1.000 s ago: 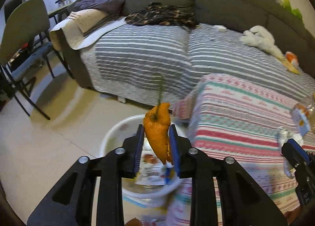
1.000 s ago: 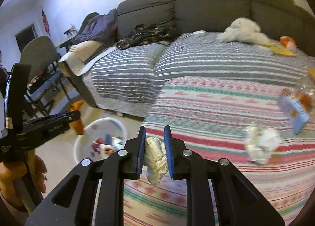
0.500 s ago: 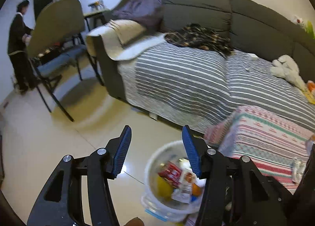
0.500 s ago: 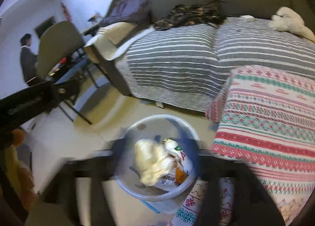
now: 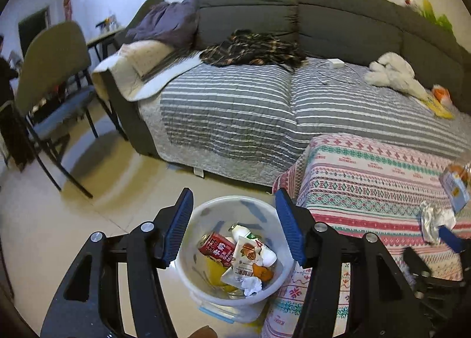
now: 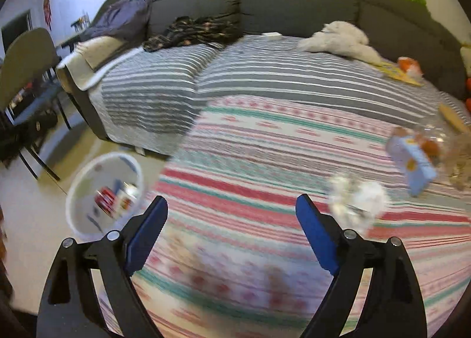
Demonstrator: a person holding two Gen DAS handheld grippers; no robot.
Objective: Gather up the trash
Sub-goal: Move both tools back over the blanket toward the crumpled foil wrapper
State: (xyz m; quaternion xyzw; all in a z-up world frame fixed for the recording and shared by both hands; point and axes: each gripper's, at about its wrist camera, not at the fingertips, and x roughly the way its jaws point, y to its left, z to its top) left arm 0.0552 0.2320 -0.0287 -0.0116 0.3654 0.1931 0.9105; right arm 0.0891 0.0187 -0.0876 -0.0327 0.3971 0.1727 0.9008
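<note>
A white bin stands on the floor beside the patterned table. It holds a red can, wrappers, an orange peel and a white paper wad. My left gripper is open and empty just above the bin. My right gripper is open and empty over the patterned cloth. A crumpled white wad lies on the cloth to its right, beside a blue carton. The bin also shows in the right wrist view.
A grey striped sofa bed runs behind the table, with clothes and a white plush toy on it. A chair stands at the left. The wad and carton show at the right.
My left gripper opened and dropped the orange peel into the bin. My right gripper opened, let the white wad fall into the bin, then swung right over the table.
</note>
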